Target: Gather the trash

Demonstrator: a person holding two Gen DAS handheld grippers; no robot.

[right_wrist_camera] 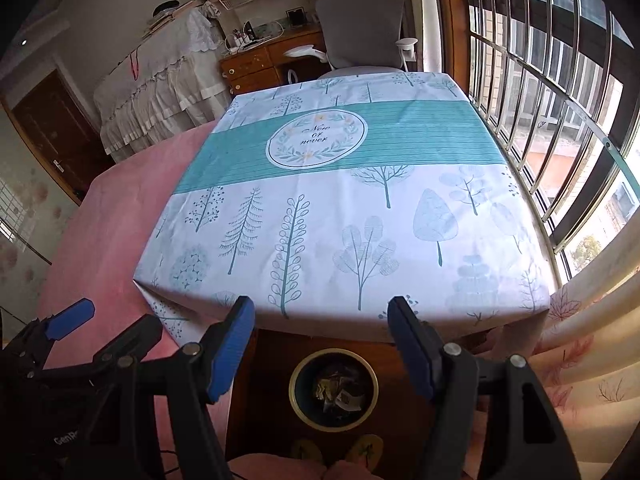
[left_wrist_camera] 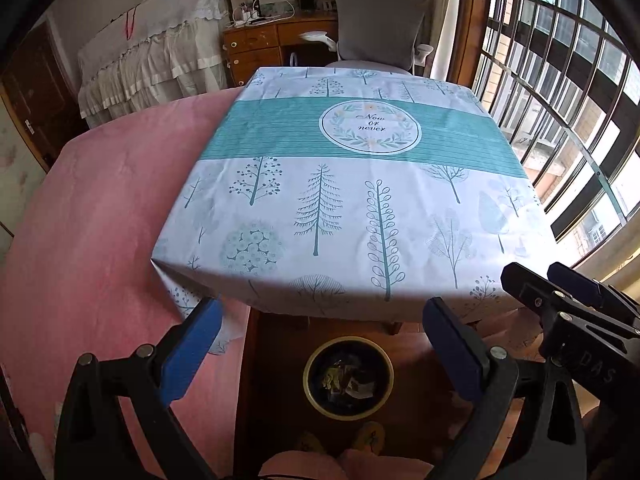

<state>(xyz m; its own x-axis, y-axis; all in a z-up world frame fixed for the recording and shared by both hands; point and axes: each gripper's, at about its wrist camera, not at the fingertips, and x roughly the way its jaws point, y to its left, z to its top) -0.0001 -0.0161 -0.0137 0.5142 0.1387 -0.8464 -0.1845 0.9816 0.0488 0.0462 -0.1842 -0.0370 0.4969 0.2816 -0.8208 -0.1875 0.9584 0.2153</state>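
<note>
A round dark bin with a yellowish rim (left_wrist_camera: 308, 384) (right_wrist_camera: 293, 390) stands on the wooden floor just under the near edge of the table. Crumpled paper trash (left_wrist_camera: 344, 380) (right_wrist_camera: 338, 394) lies inside it. My left gripper (left_wrist_camera: 320, 308) hangs above the bin, open, with nothing between its blue pads. It also shows at the left edge of the right wrist view, left gripper (right_wrist_camera: 124, 314). My right gripper (right_wrist_camera: 320, 304) is beside it, also over the bin, open and holding nothing. It appears at the right of the left wrist view, right gripper (left_wrist_camera: 532, 270).
The table under a white and teal tree-print cloth (left_wrist_camera: 360, 200) (right_wrist_camera: 340, 220) fills the middle. A pink bedcover (left_wrist_camera: 80, 220) lies to the left, a barred window (right_wrist_camera: 560, 100) and curtain (right_wrist_camera: 592, 360) to the right, a grey chair (left_wrist_camera: 380, 20) beyond. Yellow slippers (left_wrist_camera: 370, 438) sit below the bin.
</note>
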